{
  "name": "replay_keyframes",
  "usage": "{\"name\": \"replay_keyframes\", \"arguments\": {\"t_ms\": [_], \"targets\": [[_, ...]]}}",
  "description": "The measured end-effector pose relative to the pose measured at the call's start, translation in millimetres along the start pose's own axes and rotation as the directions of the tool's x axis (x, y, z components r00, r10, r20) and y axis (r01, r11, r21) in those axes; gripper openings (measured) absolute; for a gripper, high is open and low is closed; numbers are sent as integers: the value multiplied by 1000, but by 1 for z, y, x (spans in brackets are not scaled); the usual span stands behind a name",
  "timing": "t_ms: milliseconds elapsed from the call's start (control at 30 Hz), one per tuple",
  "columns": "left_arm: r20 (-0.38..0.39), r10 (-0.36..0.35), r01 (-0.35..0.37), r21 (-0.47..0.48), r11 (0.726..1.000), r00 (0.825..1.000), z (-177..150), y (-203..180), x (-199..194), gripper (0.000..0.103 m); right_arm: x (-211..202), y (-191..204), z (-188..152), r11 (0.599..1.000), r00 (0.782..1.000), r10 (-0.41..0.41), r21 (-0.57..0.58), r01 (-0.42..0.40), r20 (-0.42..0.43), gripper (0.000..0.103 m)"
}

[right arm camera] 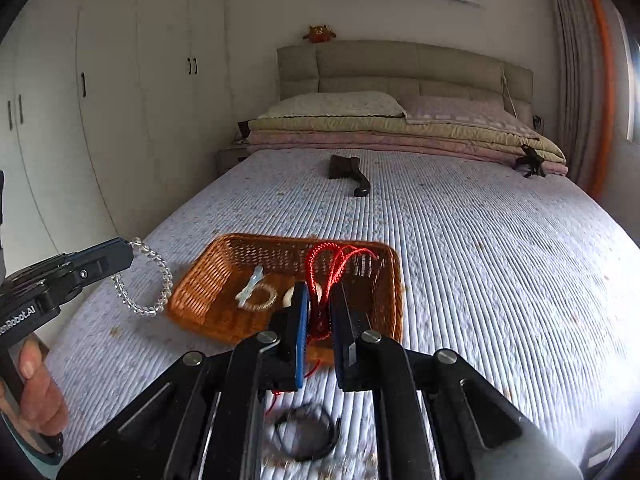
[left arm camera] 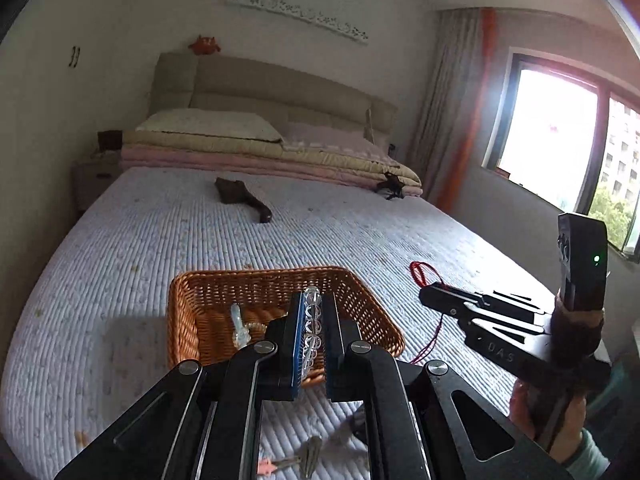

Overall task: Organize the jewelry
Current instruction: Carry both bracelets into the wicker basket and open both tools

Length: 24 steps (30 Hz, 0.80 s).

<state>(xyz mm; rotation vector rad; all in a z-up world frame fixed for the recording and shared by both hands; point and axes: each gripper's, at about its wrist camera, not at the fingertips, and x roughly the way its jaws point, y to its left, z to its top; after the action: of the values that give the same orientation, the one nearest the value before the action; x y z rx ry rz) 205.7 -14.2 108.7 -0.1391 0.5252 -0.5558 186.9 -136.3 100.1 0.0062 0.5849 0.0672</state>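
The basket is orange-brown with a woven pattern. The bedspread is pale lilac-white with fine ribbed lines and small faded spots. The bead bracelet is clear and colourless, like glass. The cord is bright red. In the basket lies a pale cream ring with a light blue-white piece. The pads of the black grippers are blue. The headboard is beige, the folded quilts are pink and khaki, the curtain has an orange edge.
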Motion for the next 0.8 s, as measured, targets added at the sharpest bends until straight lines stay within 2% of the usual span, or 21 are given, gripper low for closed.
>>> {"name": "replay_keyframes", "arguments": {"t_ms": [133, 267, 367, 533, 800], "targets": [[-21, 6, -7, -36, 999, 1000, 8, 10, 46, 8, 51, -5, 12, 999, 998, -32, -34, 31, -46, 12], [-71, 25, -30, -63, 998, 997, -1, 22, 90, 8, 101, -18, 10, 1000, 991, -5, 1, 5, -133, 12], [-118, 65, -70, -43, 997, 991, -14, 28, 121, 8, 134, -26, 3, 999, 979, 9, 40, 0, -202, 12], [-166, 80, -86, -30, 996, 983, -32, 33, 144, 8, 155, -30, -19, 998, 966, 22, 64, -6, -256, 12], [-184, 84, -90, -27, 996, 979, -34, 35, 146, 8, 162, -38, -32, 996, 963, 44, 87, -21, -264, 13]]}}
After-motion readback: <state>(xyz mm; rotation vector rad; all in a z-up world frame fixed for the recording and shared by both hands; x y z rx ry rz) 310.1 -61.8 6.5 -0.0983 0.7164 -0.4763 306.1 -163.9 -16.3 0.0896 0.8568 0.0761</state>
